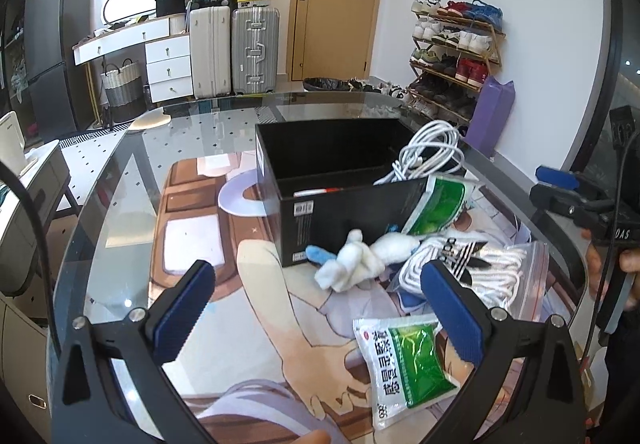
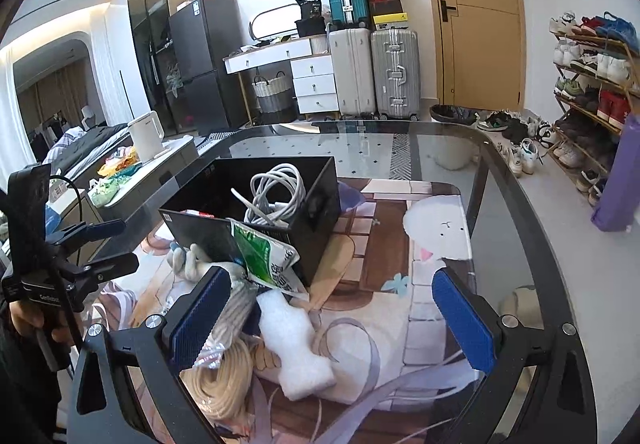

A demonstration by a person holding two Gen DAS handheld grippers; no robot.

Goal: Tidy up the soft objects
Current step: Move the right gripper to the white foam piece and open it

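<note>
Soft objects lie lower centre of both views, in front of the black box (image 1: 344, 180). Right gripper (image 2: 332, 308): jaws fully apart, empty, above the white foam piece (image 2: 296, 348). Left gripper (image 1: 316, 304): spread, empty. Straddle one item squarely before closing; avoid snagging the sachet (image 1: 408, 360).

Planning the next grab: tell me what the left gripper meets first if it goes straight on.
Probably the white plush toy, lying between the open left gripper and the black box. Depth is unclear; the bare mat may come first.

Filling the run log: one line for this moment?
left gripper: open, empty | right gripper: open, empty | box: holds cable | plush: on table
</note>
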